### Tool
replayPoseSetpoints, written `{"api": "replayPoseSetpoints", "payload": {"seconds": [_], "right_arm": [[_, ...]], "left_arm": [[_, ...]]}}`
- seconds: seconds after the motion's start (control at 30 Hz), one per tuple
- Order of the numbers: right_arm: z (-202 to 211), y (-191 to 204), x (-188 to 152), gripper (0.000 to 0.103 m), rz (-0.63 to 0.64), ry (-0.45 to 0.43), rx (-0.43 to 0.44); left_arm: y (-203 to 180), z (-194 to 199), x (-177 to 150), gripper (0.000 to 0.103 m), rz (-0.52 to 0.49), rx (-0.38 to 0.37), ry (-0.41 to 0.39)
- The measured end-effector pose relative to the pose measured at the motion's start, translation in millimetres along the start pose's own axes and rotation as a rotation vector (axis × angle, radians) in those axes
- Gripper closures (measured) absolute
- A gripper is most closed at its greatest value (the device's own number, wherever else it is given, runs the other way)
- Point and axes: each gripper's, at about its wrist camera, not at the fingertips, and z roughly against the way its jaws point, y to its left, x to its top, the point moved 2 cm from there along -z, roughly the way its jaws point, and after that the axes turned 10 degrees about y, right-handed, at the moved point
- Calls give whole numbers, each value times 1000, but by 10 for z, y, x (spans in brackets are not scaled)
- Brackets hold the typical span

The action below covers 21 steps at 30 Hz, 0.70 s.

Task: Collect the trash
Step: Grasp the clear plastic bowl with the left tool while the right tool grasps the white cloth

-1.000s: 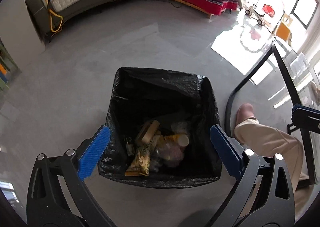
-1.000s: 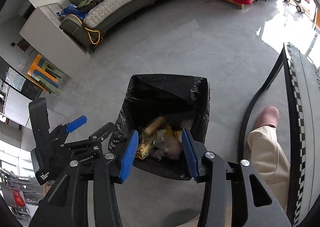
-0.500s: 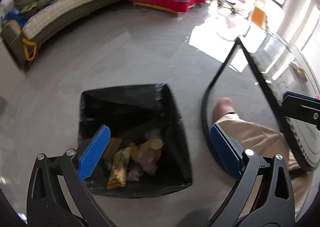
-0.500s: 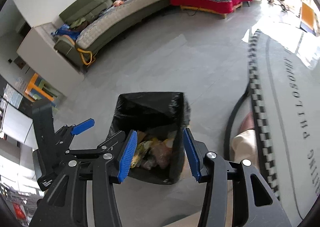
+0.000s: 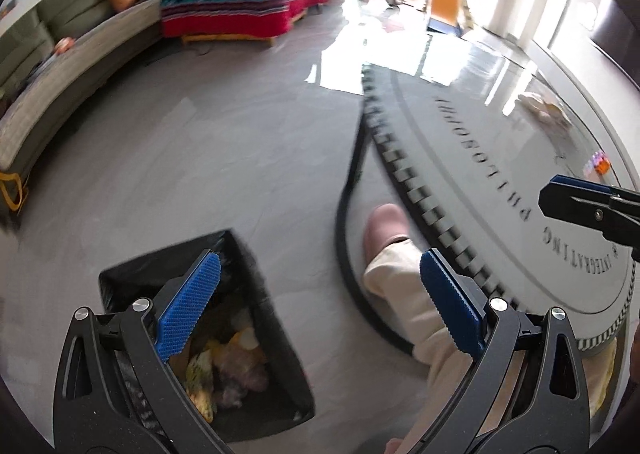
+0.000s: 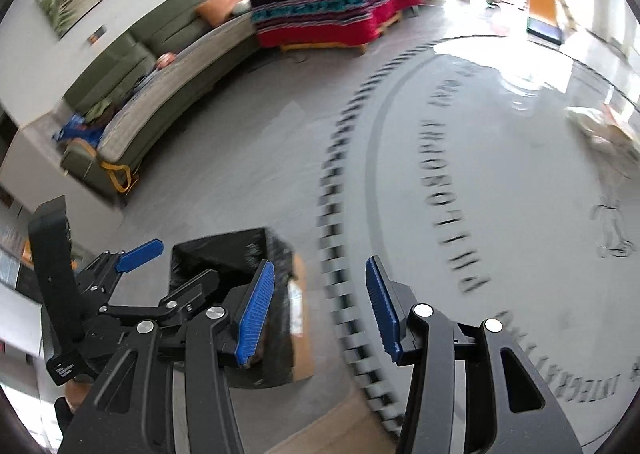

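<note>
the bin [image 5: 256, 406], lined with a black bag and already holding wrappers and a crumpled yellow packet, is standing on the grey floor at the lower left of both views, just beside the round glass table [image 5: 500, 158]. the left gripper [image 5: 320, 306] is hanging over the bin's near corner with its jaws spread wide and nothing between the blue pads. the right gripper [image 6: 320, 314] is standing about half spread, also empty, with the checkered rim of the table showing through the gap. judging by empty tongs and a part-filled bin, the step in hand is the search for the next piece of trash, not a drop. further right, a pale crumpled heap [image 6: 600, 126] is lying on the far side of the tabletop, and small coloured bits [image 5: 598, 164] are sitting near its edge; whether either is trash is not clear through the glare and blur. the next move is calling for a reach across the glass to that heap, then a carry to the bin. the person's leg [image 5: 412, 294] and pink slipper [image 5: 384, 222] are standing between bin and table, and the table's dark curved frame [image 5: 348, 190] is crowding the same path.
</note>
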Motion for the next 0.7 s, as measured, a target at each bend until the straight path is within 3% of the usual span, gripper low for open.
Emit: {"api": "replayPoseSetpoints", "payload": {"seconds": [0.43, 0.7], "right_arm": [[208, -1572, 434, 54, -260, -49, -98], [262, -2479, 856, 54, -369, -70, -138]], "left_arm": [[-1143, -357, 840, 6, -211, -66, 26], [-1664, -664, 1224, 6, -290, -91, 57]]}}
